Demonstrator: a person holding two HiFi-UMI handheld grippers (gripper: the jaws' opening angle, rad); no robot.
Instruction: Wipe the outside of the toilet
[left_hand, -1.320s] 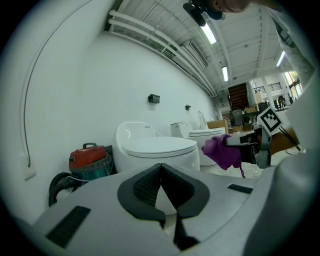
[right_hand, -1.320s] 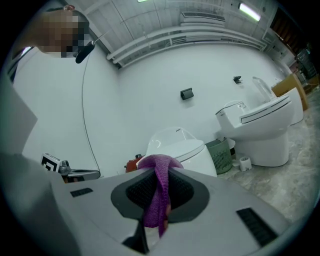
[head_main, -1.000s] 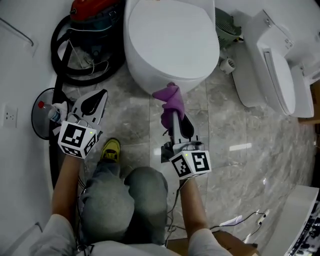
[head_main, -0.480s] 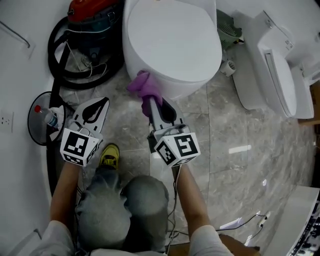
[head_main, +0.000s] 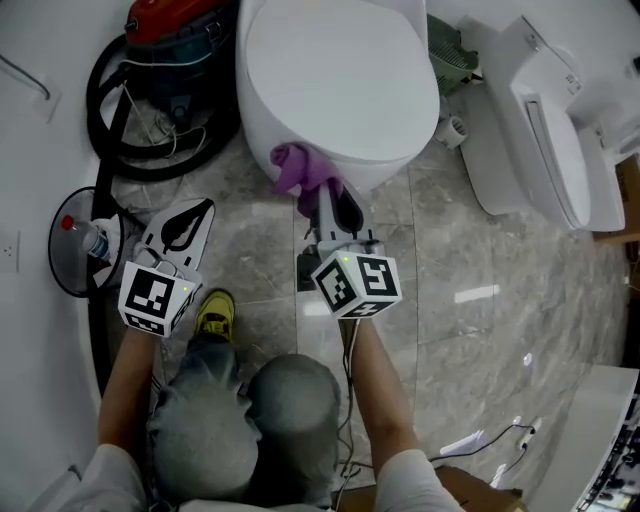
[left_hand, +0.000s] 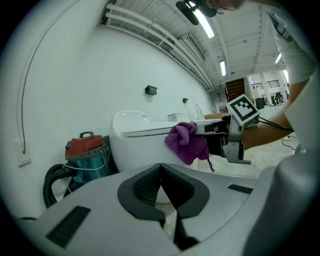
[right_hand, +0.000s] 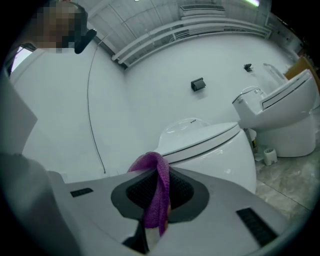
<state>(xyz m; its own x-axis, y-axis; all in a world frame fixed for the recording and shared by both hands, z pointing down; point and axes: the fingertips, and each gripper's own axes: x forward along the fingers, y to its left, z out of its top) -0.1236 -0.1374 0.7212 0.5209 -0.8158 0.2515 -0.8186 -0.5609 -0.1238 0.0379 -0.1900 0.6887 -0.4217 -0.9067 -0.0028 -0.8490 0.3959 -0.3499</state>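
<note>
The white toilet (head_main: 340, 90) stands at the top middle of the head view with its lid down. My right gripper (head_main: 322, 196) is shut on a purple cloth (head_main: 298, 165), which is pressed against the front lower left of the bowl. In the right gripper view the purple cloth (right_hand: 156, 192) hangs between the jaws, with the toilet (right_hand: 210, 155) right behind it. My left gripper (head_main: 190, 215) hangs shut and holds nothing, left of the bowl over the floor. From the left gripper view, the toilet (left_hand: 137, 145), the cloth (left_hand: 187, 142) and my right gripper show ahead.
A red vacuum cleaner with a black hose (head_main: 165, 85) sits left of the toilet. A small round stand with a bottle (head_main: 85, 240) is by the left wall. A second white toilet (head_main: 545, 130) stands at the right. A brush holder (head_main: 455, 128) lies between them.
My right gripper with the cloth swept left along the front of the bowl, then came slightly back toward the middle. The left gripper barely moved.
</note>
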